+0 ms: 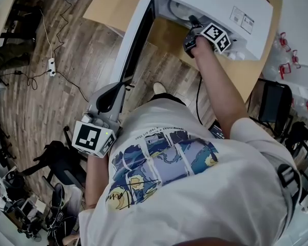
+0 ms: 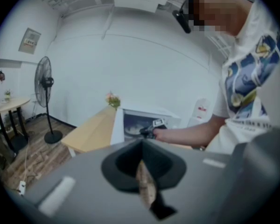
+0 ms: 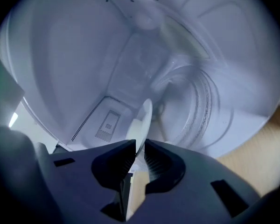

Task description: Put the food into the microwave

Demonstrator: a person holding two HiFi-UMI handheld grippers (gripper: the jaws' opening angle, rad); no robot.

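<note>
The white microwave (image 1: 215, 4) stands on a wooden table (image 1: 105, 6) with its door (image 1: 138, 35) swung open. My right gripper (image 1: 193, 22) reaches into the cavity. In the right gripper view a white plate (image 3: 143, 118) with pale food shows edge-on. Its rim runs into the narrow gap of my right gripper (image 3: 139, 143), whose jaws stand slightly apart around it. The glass turntable (image 3: 203, 106) lies beyond. My left gripper (image 1: 126, 84) hangs below the door's edge, shut and empty, pointing at the microwave (image 2: 144, 120) from a distance.
A power strip (image 1: 52, 65) and cables lie on the wooden floor at the left. A black chair (image 1: 274, 101) stands right of the table. In the left gripper view a standing fan (image 2: 45, 85) and a small round table (image 2: 9, 104) stand at the left.
</note>
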